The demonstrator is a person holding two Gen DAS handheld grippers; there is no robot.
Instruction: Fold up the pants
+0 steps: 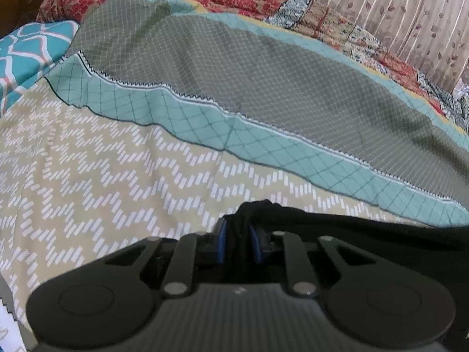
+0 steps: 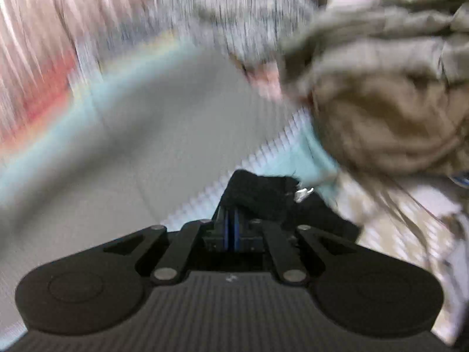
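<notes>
**Pants pinched at both ends, no fold yet**

Black pants (image 1: 366,223) sit low over the bed (image 1: 117,158). Left gripper (image 1: 239,234) clenches bunched cloth; right gripper (image 2: 234,205), though blurred, seems clamped on fabric too. Spreading and folding remain.

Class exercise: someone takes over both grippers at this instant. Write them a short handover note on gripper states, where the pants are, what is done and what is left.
Left gripper: shut on a bunched edge of the black pants.
Right gripper: shut on black pants fabric too; its view is blurred.
The pants hang between the grippers over the patterned bedspread. A beige clothes heap lies to the right.
Done: both ends gripped.
Left: no fold is visible yet, so spread and fold.
</notes>
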